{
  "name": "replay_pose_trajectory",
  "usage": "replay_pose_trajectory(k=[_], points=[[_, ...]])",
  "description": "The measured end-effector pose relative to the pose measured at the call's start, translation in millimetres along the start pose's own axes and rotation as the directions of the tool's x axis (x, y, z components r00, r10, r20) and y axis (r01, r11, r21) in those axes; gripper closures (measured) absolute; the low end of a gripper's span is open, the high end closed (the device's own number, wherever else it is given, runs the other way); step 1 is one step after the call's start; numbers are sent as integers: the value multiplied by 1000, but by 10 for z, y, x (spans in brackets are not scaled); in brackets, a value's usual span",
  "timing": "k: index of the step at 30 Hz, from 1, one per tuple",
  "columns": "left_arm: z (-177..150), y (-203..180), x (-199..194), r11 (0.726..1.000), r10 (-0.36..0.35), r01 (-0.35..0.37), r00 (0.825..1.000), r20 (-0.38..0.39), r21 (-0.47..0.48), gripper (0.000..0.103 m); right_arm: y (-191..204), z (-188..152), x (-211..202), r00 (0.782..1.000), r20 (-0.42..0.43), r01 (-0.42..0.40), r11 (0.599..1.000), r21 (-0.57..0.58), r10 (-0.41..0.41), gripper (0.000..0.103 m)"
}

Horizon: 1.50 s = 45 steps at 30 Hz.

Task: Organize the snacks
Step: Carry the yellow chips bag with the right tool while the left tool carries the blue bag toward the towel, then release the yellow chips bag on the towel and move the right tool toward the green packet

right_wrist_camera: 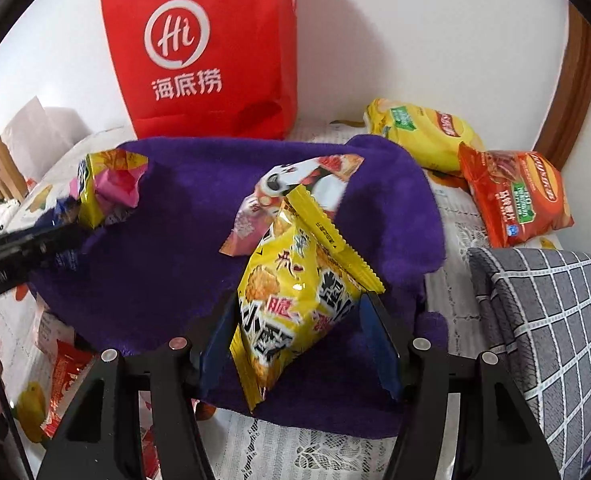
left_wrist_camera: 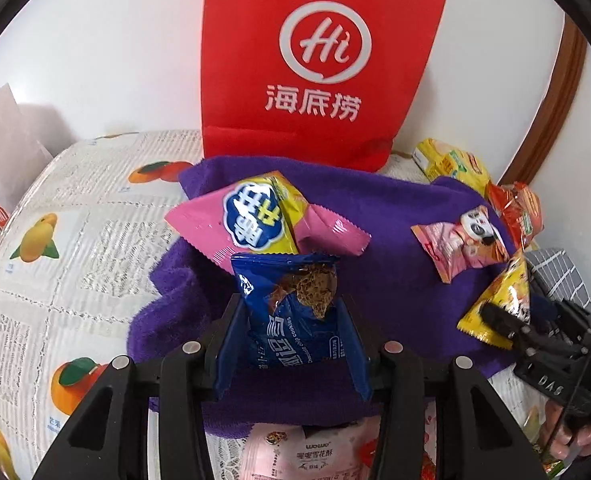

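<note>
Currently left gripper (left_wrist_camera: 291, 312) is clamped on a blue foil cookie packet (left_wrist_camera: 295, 316) and right gripper (right_wrist_camera: 299, 312) on a yellow crinkly snack bag (right_wrist_camera: 295, 304), both over the purple fleece cloth (right_wrist_camera: 167, 240) by the red paper bag (left_wrist_camera: 311, 60).

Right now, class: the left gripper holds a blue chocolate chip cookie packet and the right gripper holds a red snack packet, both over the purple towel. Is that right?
Not quite: the colour of the right-hand packet is wrong. The right wrist view shows the right gripper holding a yellow snack packet. The left gripper does hold the blue chocolate chip cookie packet, and both are over the purple towel.
</note>
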<state>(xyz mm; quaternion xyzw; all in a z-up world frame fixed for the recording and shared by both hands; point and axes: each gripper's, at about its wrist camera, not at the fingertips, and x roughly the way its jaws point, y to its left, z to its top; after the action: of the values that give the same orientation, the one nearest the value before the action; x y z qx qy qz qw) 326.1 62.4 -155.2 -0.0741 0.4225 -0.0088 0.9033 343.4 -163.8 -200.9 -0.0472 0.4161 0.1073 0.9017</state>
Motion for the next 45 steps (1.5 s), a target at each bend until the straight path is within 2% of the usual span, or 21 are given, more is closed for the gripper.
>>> replay_pose_trajectory(k=[5,8,12,14,16,18,23,26,29,34,36,38,42,45], points=[[-2,47,11,999,-33,33,999,-21,-21,59,26,17,-61,1000,13,-3,1000,-16,3,40],[-9,48,31,999,-44,43,999,-31,-26,59,9,24,-145,999,46,-12,1000,-6,12,28],[-36,73,54,999,-32,31,999,-24,-33,58,-49,8,-209,996,83,-48,998,29,45,26],[-44,96,95,998,-43,40,998,-48,-53,54,-60,24,-211,996,77,-54,998,45,51,26],[-36,127,117,994,-68,62,995,-72,-85,45,-57,33,-233,995,83,-62,997,51,58,26],[-37,149,96,991,-92,85,994,-66,-106,39,-48,33,-259,994,93,-66,997,48,61,26],[-45,160,27,991,-79,73,996,-47,-115,38,-47,-53,-365,993,94,-80,994,68,73,26],[-64,158,22,989,-89,80,994,-70,-122,38,-74,-189,-514,991,91,-106,989,107,96,26],[-58,131,-52,989,-93,86,994,-54,-118,38,-72,-405,-731,990,102,-116,983,140,102,26],[-78,57,-205,991,-97,95,995,-19,-97,38,2,-781,-1078,995,84,-72,985,160,60,23],[-98,32,-251,990,-108,106,994,-15,-91,38,34,-937,-1202,994,85,-82,979,188,67,23],[-118,11,-297,989,-123,122,992,-12,-84,38,67,-1036,-1256,995,80,-82,972,220,66,18],[-172,-43,-386,989,-136,136,991,0,-51,38,182,-1185,-1181,999,33,-30,970,242,23,18],[-204,-67,-431,991,-130,130,991,9,-22,37,270,-1283,-1093,1000,-12,12,977,213,-9,23]])
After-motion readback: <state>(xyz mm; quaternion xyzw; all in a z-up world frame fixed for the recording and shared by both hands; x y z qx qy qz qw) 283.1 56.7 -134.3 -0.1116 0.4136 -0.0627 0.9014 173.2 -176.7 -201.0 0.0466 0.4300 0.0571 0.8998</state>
